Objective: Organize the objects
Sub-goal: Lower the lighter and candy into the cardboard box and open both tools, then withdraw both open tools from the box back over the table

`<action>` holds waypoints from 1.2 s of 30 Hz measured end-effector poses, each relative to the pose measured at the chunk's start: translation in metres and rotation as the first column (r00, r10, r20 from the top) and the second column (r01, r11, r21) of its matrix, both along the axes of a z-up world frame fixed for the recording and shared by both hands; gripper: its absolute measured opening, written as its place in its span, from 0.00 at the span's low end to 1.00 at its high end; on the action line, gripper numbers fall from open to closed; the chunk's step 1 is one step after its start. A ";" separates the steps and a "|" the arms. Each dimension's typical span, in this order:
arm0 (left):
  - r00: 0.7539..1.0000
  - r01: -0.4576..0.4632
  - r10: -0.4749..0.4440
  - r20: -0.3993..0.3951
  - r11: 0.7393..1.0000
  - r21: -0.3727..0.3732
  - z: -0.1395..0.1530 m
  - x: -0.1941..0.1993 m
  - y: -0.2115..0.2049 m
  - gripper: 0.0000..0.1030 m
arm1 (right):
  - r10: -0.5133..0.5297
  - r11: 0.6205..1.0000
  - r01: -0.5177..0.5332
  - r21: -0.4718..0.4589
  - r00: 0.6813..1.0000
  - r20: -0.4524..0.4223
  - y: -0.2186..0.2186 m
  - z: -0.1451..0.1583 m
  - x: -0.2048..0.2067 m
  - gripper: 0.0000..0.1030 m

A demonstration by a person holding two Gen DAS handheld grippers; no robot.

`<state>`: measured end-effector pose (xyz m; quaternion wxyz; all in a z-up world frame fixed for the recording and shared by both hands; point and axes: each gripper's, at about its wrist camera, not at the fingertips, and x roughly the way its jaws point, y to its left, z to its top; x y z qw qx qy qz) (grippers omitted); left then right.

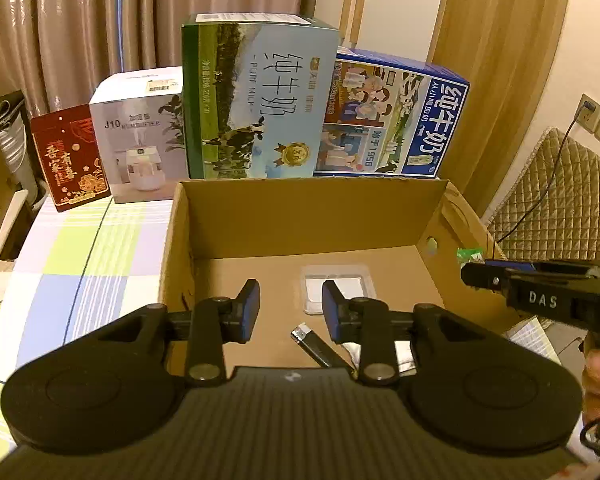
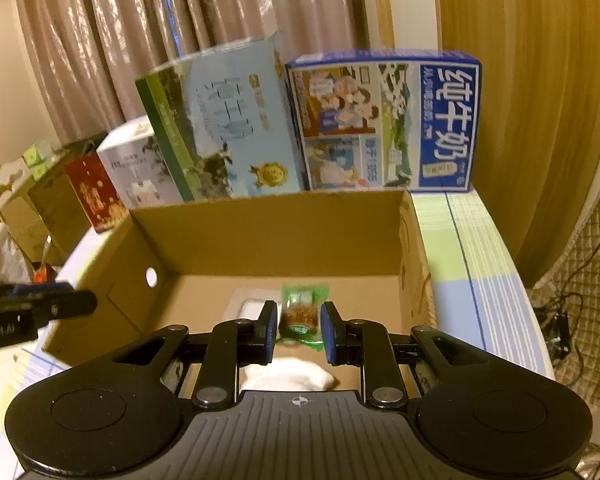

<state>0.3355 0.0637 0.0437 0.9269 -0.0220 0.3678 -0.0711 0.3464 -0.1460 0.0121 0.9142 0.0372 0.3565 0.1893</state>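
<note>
Risk: the green snack packet (image 2: 302, 314), between the right gripper (image 2: 299, 334) pads, seems barely pinched and may drop badly into the cardboard box (image 2: 260, 232); the left gripper (image 1: 291, 310) is open, empty.

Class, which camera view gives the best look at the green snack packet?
The right wrist view: the green snack packet sits centred between the right hand-held gripper's fingers, over the cardboard box. The left wrist view shows only a green corner at the box's right wall.

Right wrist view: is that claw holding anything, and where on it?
It seems so: the right gripper pinches a green snack packet by its two sides, above the cardboard box.
</note>
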 end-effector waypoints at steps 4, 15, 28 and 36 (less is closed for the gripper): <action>1.000 -0.002 0.002 0.004 1.000 -0.002 0.003 -0.006 0.003 0.32 | -0.029 0.999 0.028 0.031 0.999 0.021 -0.007 0.008 -0.002 0.55; 1.000 -0.023 0.023 0.019 1.000 -0.011 0.011 -0.053 0.012 0.49 | -0.033 0.998 0.030 0.056 0.998 0.052 -0.031 0.034 -0.056 0.59; 0.995 -0.084 0.084 0.054 0.996 -0.008 0.031 -0.158 0.027 0.79 | -0.027 0.996 0.021 0.089 0.997 0.067 -0.038 0.049 -0.179 0.81; 0.989 -0.137 0.137 0.057 0.991 -0.005 0.027 -0.228 0.035 0.98 | -0.043 0.992 0.043 0.115 0.999 -0.005 -0.044 0.020 -0.252 0.90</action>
